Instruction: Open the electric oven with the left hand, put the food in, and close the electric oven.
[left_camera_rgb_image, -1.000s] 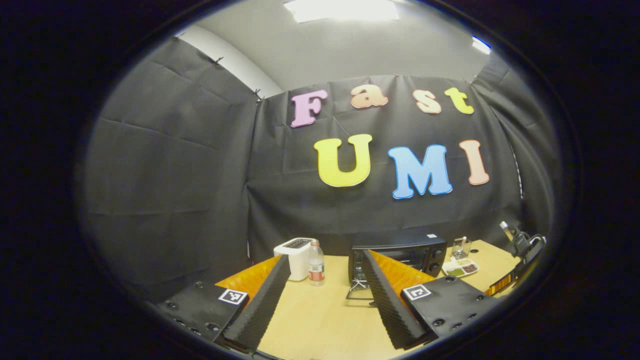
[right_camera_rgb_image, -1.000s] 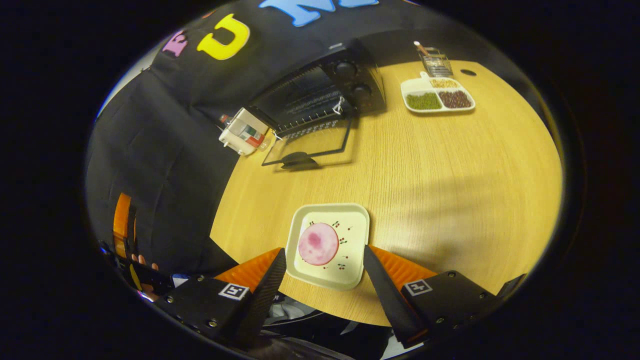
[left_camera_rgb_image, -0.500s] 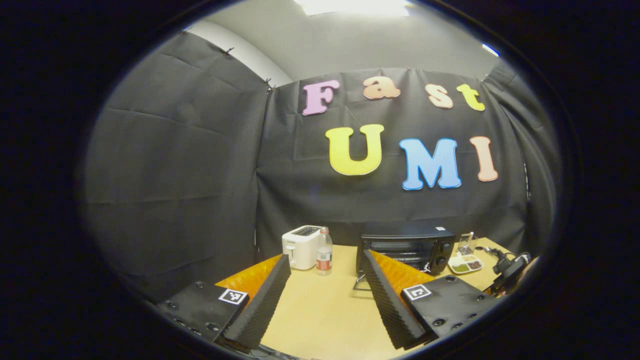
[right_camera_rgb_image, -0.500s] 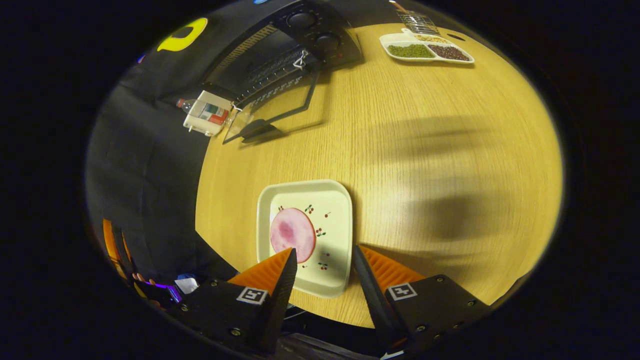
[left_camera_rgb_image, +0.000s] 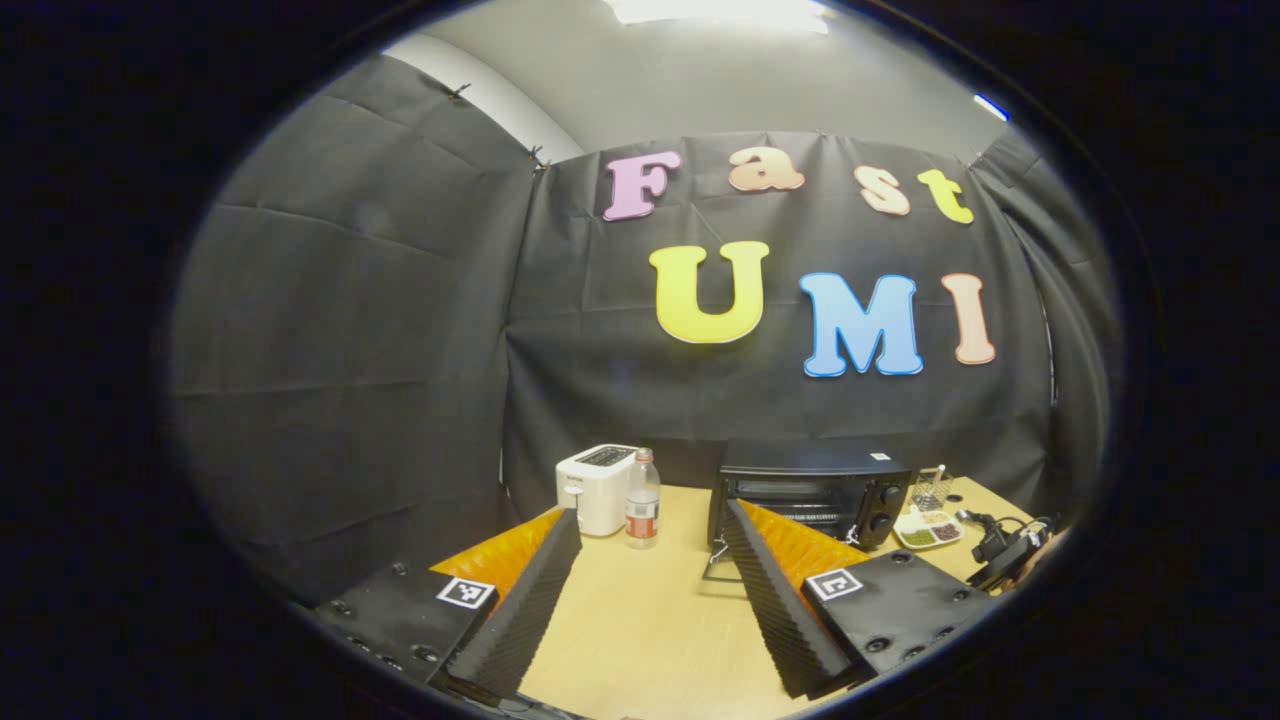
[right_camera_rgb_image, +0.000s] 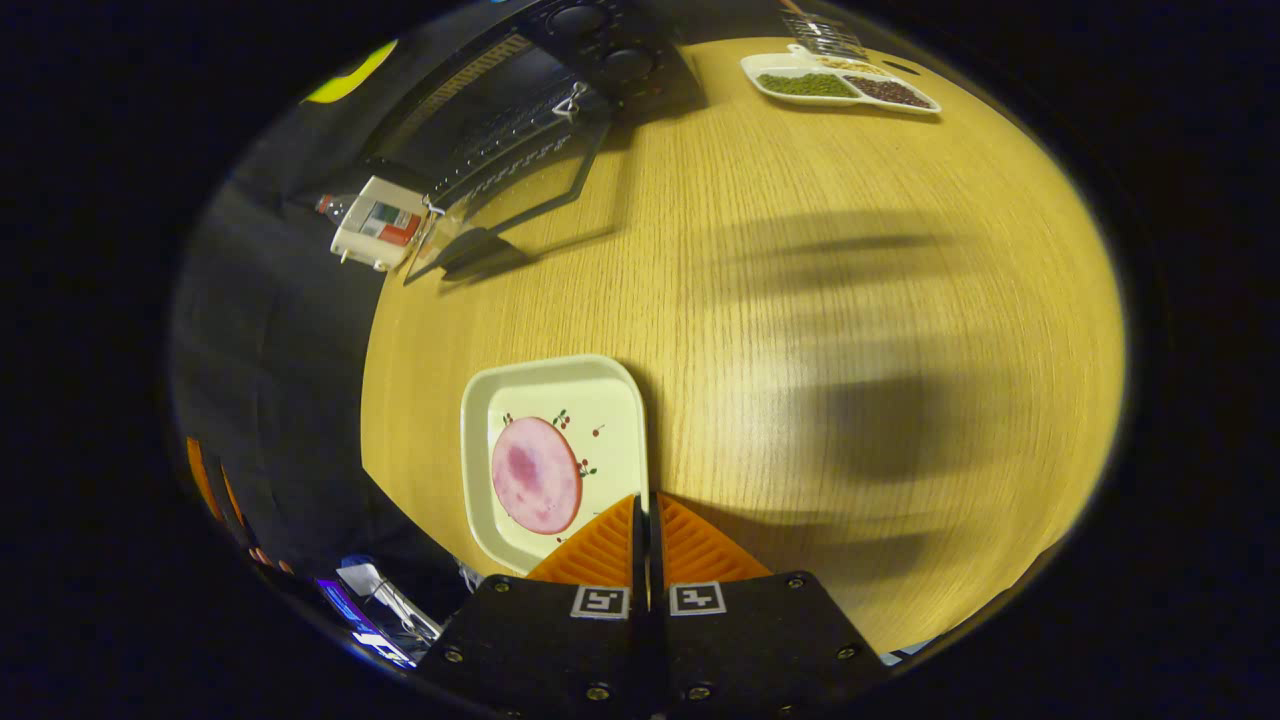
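Note:
The black electric oven (left_camera_rgb_image: 810, 490) stands at the back of the wooden table (right_camera_rgb_image: 850, 300), its glass door (right_camera_rgb_image: 510, 200) folded down open. A square cream plate (right_camera_rgb_image: 610, 400) lies near the table's front edge with a round pink slice of food (right_camera_rgb_image: 535, 475) on it. My right gripper (right_camera_rgb_image: 645, 515) is shut on the plate's right rim, its orange fingers pressed together over the edge. My left gripper (left_camera_rgb_image: 652, 512) hangs open above the table, well short of the oven, with nothing between its fingers.
A white toaster (left_camera_rgb_image: 595, 485) and a small bottle (left_camera_rgb_image: 641, 497) stand left of the oven. A divided dish of beans (right_camera_rgb_image: 840, 85) and a wire holder sit at the back right. Black cloth walls close in the booth.
My right gripper moved down and to the plate's right rim, then shut on it. My left gripper drew slightly back and stayed open.

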